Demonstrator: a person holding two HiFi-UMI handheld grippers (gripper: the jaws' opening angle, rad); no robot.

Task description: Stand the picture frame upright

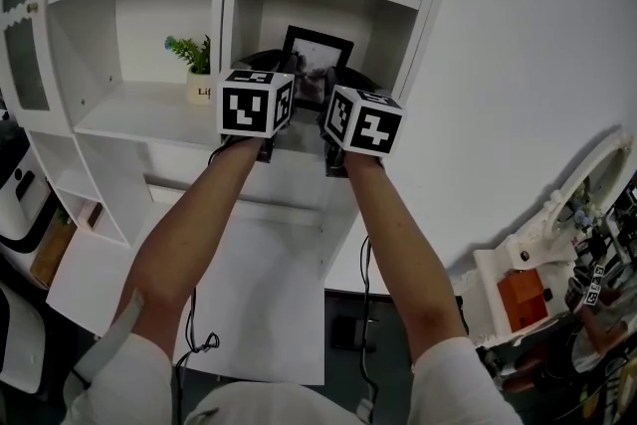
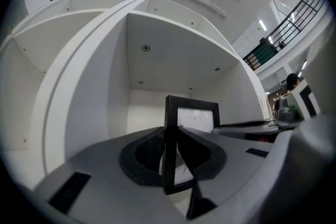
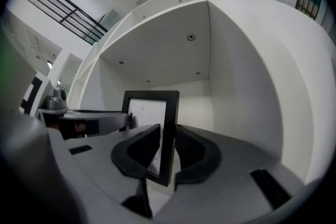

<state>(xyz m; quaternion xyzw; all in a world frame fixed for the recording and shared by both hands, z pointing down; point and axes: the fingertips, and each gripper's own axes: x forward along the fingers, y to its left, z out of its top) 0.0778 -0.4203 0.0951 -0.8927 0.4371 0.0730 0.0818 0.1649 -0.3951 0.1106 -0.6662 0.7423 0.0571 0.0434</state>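
Note:
A black picture frame (image 1: 317,50) with a grey photo stands upright in the middle compartment of a white shelf unit (image 1: 224,5). My left gripper (image 1: 284,73) is shut on its left edge and my right gripper (image 1: 343,80) is shut on its right edge. In the left gripper view the frame (image 2: 191,115) runs edge-on between the dark pads of my left gripper (image 2: 172,165). The right gripper view shows the frame (image 3: 149,113) the same way, its black side bar pinched in my right gripper (image 3: 167,160). The frame's foot is hidden behind the jaws.
A small potted plant (image 1: 196,65) stands in the compartment to the left of the frame. The compartment's side walls (image 3: 236,86) and ceiling close in around the frame. A white desk surface (image 1: 249,294) lies below the shelves. Cluttered items (image 1: 528,294) sit at the lower right.

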